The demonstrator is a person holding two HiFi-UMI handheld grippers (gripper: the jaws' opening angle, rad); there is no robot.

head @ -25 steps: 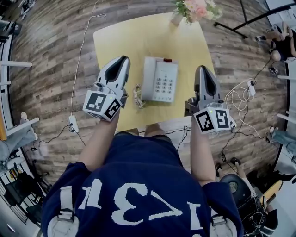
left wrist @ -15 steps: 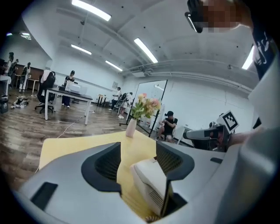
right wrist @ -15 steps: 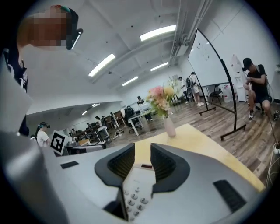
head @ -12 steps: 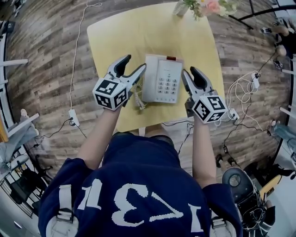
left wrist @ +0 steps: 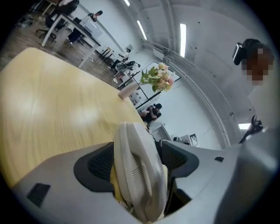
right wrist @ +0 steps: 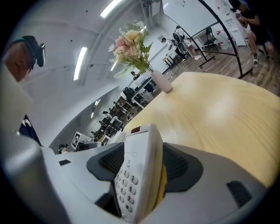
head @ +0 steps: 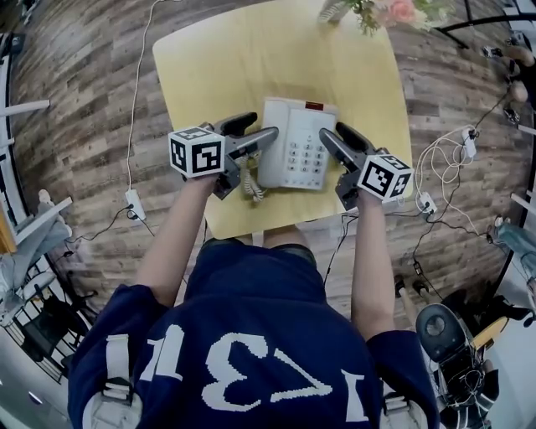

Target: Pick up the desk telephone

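A white desk telephone (head: pixel 295 142) with a keypad lies on the yellow table (head: pixel 218 67). My left gripper (head: pixel 261 127) is at its left, handset side, my right gripper (head: pixel 333 134) at its right, keypad side. Both have just been opening and stand open, turned on their sides. In the left gripper view the handset edge of the telephone (left wrist: pixel 131 140) stands between the jaws of the left gripper (left wrist: pixel 139 158). The right gripper view has the telephone's keypad edge (right wrist: pixel 140 144) between the jaws of the right gripper (right wrist: pixel 144 165). I see no pad pressing on it.
The coiled handset cord (head: pixel 249 180) hangs off the phone's near left corner, under my left gripper. A vase of pink flowers (head: pixel 368 10) stands at the table's far edge. Cables and a power strip (head: pixel 132 204) lie on the wooden floor on both sides.
Both grippers came down from above the table to the phone's two sides and rolled onto their sides. Their jaws went from shut to open.
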